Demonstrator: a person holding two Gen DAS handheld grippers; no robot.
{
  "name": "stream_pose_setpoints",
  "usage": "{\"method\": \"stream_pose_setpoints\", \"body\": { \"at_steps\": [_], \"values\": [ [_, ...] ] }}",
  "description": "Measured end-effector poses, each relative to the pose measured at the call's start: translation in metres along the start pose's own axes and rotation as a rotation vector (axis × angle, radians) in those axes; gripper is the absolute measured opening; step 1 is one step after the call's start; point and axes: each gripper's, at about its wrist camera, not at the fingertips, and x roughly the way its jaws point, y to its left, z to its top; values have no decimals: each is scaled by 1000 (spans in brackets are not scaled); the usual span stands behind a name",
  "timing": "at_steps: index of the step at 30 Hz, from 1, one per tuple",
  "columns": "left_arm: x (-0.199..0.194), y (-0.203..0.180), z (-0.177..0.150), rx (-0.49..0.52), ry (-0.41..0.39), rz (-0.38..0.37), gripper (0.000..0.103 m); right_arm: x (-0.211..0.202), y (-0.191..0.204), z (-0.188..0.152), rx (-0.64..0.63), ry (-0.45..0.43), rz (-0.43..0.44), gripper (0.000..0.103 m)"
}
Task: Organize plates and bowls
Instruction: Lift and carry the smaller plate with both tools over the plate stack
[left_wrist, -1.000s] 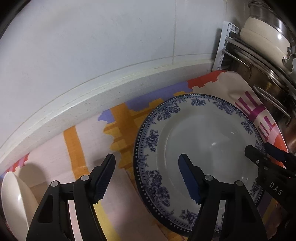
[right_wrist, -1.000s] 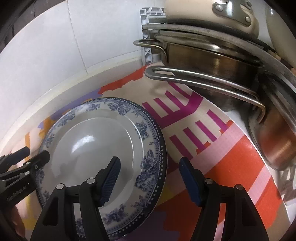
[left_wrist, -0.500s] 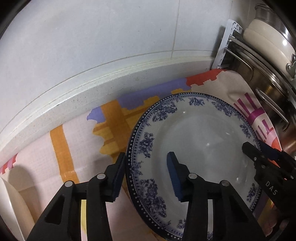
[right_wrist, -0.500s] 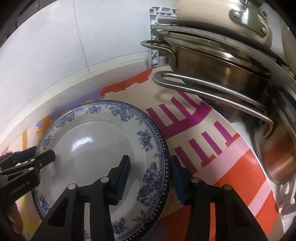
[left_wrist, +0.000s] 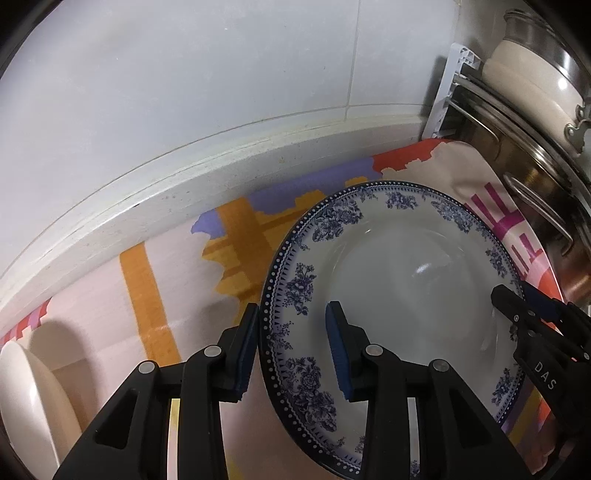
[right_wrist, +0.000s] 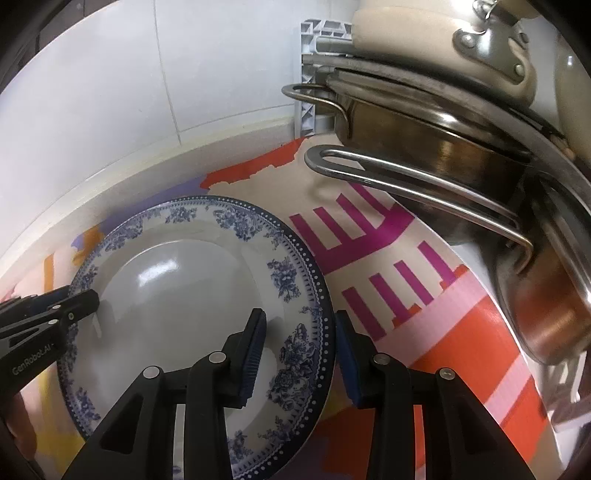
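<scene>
A white counter (left_wrist: 155, 192) runs along the tiled wall. A colourful cloth (left_wrist: 177, 280) lies flat on it. On the cloth sits a blue and white plate (left_wrist: 406, 266). At 3 o'clock from the plate stand shiny pots (right_wrist: 424, 122).

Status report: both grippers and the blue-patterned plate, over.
Left gripper, right gripper closing astride opposite plate rims. Plate on the patterned cloth. Pots close beside.

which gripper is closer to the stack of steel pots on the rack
Right. The right gripper straddles the blue-and-white floral plate rim facing the steel pots; the left gripper straddles the opposite rim. Both are closing.
</scene>
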Motion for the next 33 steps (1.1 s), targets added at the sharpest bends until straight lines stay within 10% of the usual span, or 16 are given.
{"method": "stream_pose_setpoints", "body": {
  "at_steps": [33],
  "values": [
    [-166, 55, -85, -132, -119, 60, 36, -166, 60, -60, -51, -118, 46, 38]
  ]
}}
